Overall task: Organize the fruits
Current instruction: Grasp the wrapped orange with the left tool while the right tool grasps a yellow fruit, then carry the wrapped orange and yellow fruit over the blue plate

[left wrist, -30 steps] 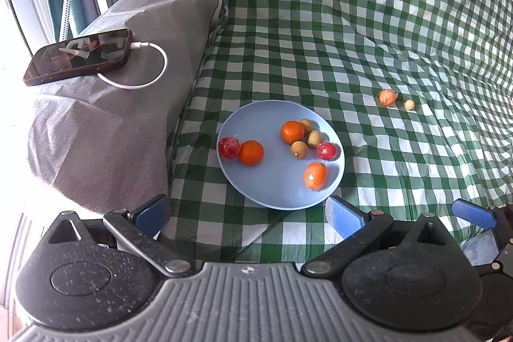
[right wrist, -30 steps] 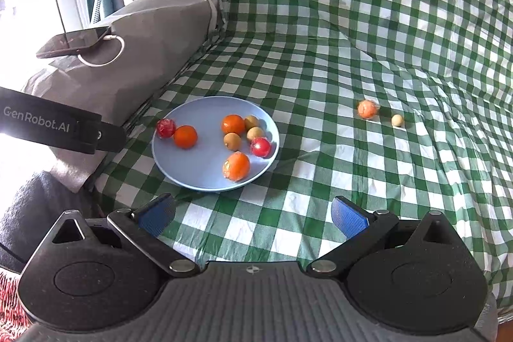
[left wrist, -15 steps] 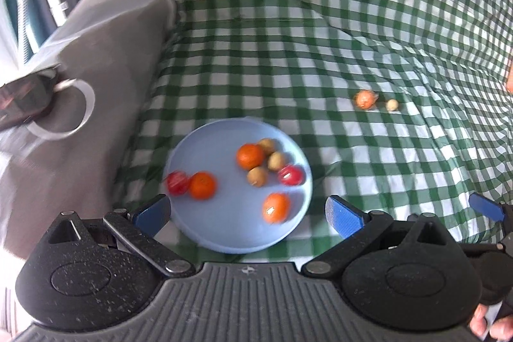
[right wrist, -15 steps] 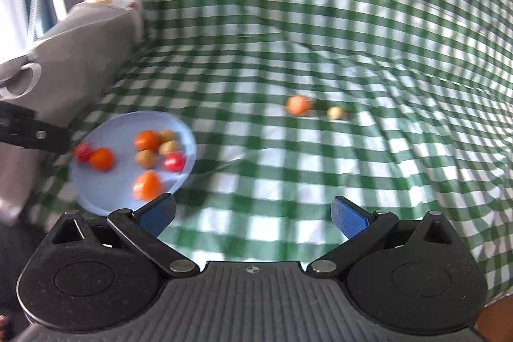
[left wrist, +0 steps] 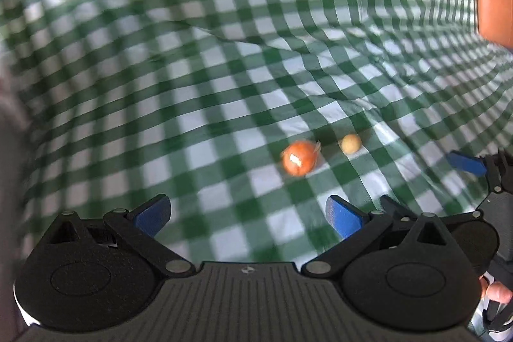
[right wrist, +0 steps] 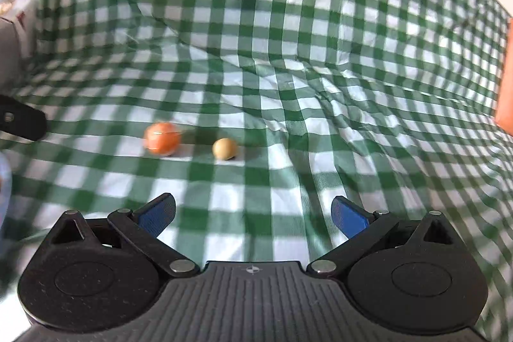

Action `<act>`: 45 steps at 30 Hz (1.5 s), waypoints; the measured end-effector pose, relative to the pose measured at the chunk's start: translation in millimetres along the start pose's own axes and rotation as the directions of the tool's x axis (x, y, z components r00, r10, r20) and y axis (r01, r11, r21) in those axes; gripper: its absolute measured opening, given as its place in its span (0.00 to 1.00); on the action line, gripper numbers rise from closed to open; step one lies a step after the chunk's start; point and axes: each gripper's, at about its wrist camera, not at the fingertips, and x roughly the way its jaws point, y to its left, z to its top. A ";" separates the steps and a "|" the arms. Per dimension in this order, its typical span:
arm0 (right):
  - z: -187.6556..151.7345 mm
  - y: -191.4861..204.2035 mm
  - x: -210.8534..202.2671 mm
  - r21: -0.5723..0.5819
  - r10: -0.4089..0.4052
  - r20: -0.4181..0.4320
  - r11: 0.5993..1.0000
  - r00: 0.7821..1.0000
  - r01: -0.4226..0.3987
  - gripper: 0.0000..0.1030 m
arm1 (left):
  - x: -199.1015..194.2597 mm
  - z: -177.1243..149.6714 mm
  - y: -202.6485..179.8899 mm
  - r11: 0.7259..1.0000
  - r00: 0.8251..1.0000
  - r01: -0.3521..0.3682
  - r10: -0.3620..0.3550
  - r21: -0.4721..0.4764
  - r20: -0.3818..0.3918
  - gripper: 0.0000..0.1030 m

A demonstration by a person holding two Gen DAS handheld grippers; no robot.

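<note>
Plate gone from view; orange fruit, tan fruit nearer.

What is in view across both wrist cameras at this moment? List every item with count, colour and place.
Orange fruit: one, orange, on the cloth, left of the small round fruit, apart from it.
Small round fruit: one, tan-yellow, on the cloth, right of the orange fruit.
Checked cloth: one, green and white, wrinkled, covering the whole surface and rising at the back.
Plate: one, pale blue, only a blurred sliver at the left edge of the right wrist view.
Orange object: one, at the right edge, too cropped to identify.
Left gripper: black, blue pads, open, empty.
Right gripper: black, blue pads, open, empty.
Finger: a part, lower right of the left wrist view.
</note>
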 end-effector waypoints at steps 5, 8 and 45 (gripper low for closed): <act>6.0 -10.2 67.9 -0.054 0.062 -0.005 0.997 0.998 -0.062 0.99 | 62.7 24.3 -17.5 0.997 0.997 0.071 -0.070 0.036 -0.035 1.00; 11.6 -13.6 93.3 -0.060 0.114 0.018 0.992 0.993 -0.113 0.98 | 93.4 33.8 -21.4 0.996 0.994 0.086 -0.083 0.037 -0.075 1.00; -13.8 60.6 -183.9 0.037 0.299 0.073 0.953 0.951 -0.302 0.27 | -199.1 -136.8 65.8 0.978 0.988 -0.114 0.093 -0.173 -0.123 0.40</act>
